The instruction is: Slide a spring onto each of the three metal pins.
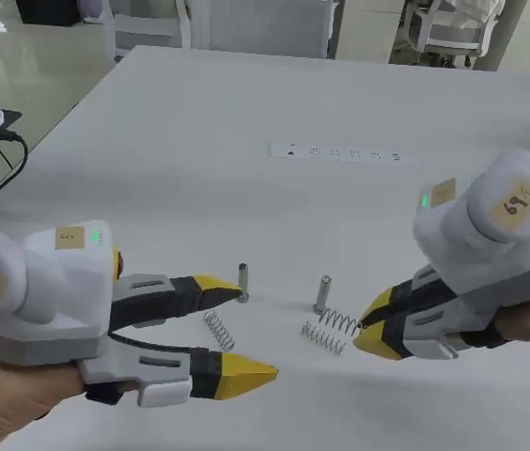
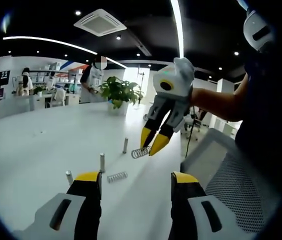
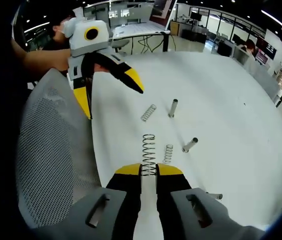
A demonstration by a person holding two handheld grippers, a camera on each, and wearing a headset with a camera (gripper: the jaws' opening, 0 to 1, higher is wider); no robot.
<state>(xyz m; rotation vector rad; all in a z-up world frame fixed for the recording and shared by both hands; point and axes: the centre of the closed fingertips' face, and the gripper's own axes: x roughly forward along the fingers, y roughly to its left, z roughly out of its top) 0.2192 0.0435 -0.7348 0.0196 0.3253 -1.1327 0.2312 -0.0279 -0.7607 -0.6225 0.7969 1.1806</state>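
Spring (image 3: 149, 149) end clamped between right gripper (image 3: 148, 171) fingers, pointing forward; left gripper (image 2: 136, 178) fingers wide apart.

1. The head view looks forward and down, close above the white worktop (image 1: 246, 141), left tongs (image 1: 257, 334) and right tongs (image 1: 361, 331).
2. The left gripper view sits low, facing across the worktop at the right tongs.
3. The right gripper view faces the left tongs, a spring (image 3: 148, 150) very near; all share the pins (image 1: 242, 280).

We see the left gripper (image 1: 252, 334) and right gripper (image 1: 364, 327) white with yellow tips, springs (image 1: 218, 331) and pins (image 1: 243, 280) silver, table (image 1: 246, 122) white.
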